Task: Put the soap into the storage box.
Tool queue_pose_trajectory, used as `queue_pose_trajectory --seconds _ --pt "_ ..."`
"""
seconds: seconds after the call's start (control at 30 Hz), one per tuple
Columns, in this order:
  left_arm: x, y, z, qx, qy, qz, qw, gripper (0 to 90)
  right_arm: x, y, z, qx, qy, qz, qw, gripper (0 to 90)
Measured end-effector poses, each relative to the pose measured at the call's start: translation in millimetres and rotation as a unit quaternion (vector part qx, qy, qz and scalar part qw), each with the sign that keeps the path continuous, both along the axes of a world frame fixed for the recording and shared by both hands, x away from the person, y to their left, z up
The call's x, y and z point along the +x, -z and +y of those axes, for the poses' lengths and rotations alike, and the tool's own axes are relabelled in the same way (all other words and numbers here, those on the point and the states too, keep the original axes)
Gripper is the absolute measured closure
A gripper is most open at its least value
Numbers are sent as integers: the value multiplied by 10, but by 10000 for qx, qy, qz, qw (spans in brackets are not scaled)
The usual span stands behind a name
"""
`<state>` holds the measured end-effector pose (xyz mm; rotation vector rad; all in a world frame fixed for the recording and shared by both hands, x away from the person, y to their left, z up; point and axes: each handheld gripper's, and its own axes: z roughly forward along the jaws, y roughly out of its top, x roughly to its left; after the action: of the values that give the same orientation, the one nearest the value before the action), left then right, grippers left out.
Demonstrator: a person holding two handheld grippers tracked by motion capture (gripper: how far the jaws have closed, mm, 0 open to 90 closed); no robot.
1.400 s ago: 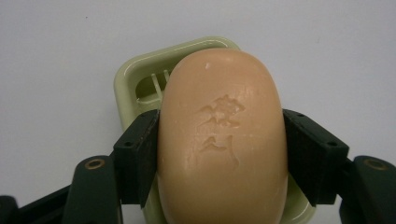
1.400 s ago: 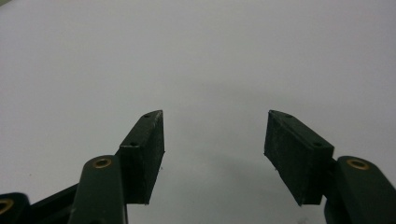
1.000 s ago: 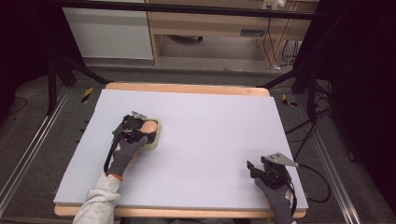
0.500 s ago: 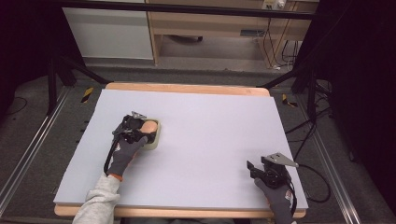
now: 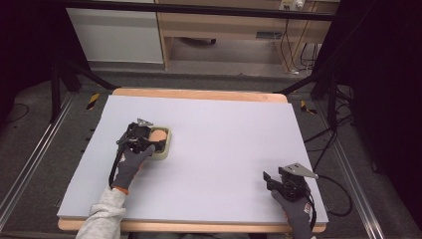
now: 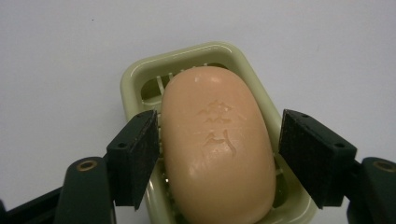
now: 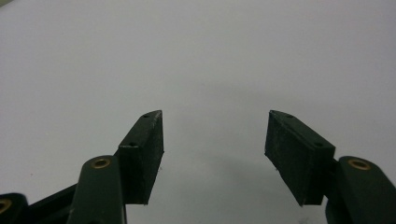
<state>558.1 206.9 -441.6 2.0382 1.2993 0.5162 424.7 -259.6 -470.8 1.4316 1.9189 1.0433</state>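
Looking down from the high view, a pale lilac table top [image 5: 224, 149] carried a pale green plastic soap dish [image 5: 163, 144] on its left half, with a peach oval bar of soap [image 5: 157, 136] lying in it. The left gripper [image 5: 149, 138], held in a grey-gloved hand [image 5: 130, 164], sat over the dish. The right gripper [image 5: 271, 180] rested near the table's front right corner, well apart from the dish.

Seen in the left gripper view, the soap [image 6: 217, 149] lay in the dish [image 6: 135, 79] between the two black jaws. Those jaws had just been opening; the left pad sat at the soap's side, the right pad stood clear.

Seen in the right gripper view, the right gripper [image 7: 215, 140] stood spread over bare table, pinching nothing.
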Motion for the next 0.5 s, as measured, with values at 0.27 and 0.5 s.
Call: queue_pose_trajectory --seconds 0.27,0.5 --pt "-119 -93 3 -114 82 -152 9998 268 -4 -3 -10 25 32 1 10000 371" --pt "-283 -134 -1 -199 246 -308 9990 241 -7 -2 -35 36 70 -9 10000 354"
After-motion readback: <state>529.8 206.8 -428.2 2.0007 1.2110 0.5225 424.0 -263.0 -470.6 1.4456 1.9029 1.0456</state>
